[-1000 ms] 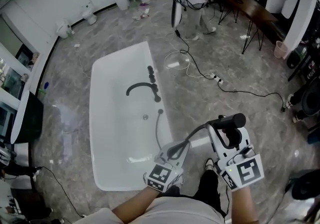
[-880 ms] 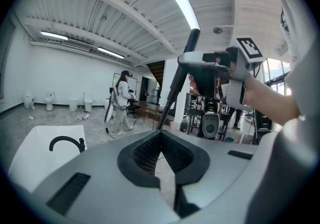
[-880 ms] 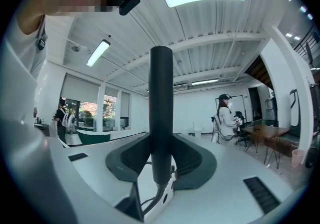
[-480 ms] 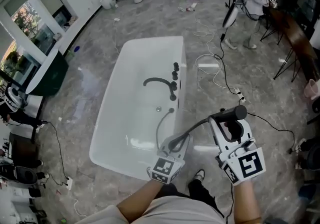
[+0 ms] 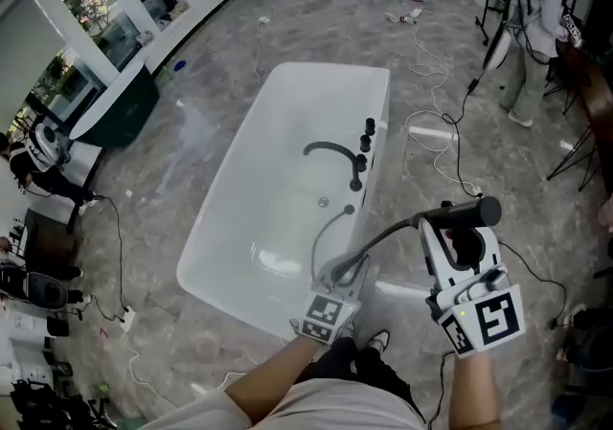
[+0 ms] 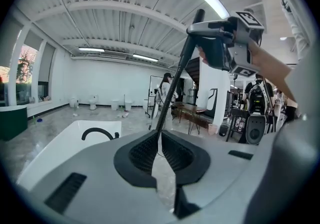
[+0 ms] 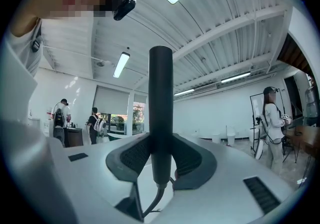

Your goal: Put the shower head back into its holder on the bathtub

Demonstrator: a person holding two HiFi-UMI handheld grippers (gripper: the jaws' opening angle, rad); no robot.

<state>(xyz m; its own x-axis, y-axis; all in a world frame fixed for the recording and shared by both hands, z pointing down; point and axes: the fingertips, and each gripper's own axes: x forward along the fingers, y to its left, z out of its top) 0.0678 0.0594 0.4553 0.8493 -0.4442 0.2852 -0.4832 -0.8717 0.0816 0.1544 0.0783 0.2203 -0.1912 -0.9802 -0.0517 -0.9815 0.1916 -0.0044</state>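
Two tools share the load: the right tool (image 5: 464, 230) clamps the black shower head (image 5: 471, 212), and the left tool (image 5: 342, 275) pinches its hose (image 5: 383, 237). Both hang beside the bathtub (image 5: 287, 75), well short of the rim's black fittings (image 5: 367, 139); reseating is not yet done.

The dark fittings (image 5: 365, 141) on the bathtub's (image 5: 259, 189) rim are too small in the head view to tell which of them is the holder, and both forearms (image 5: 271, 388) run off the bottom edge. In the right gripper view the hose (image 7: 154, 199) below the shower head (image 7: 160, 93) disappears behind the right gripper's (image 7: 160, 140) own body.
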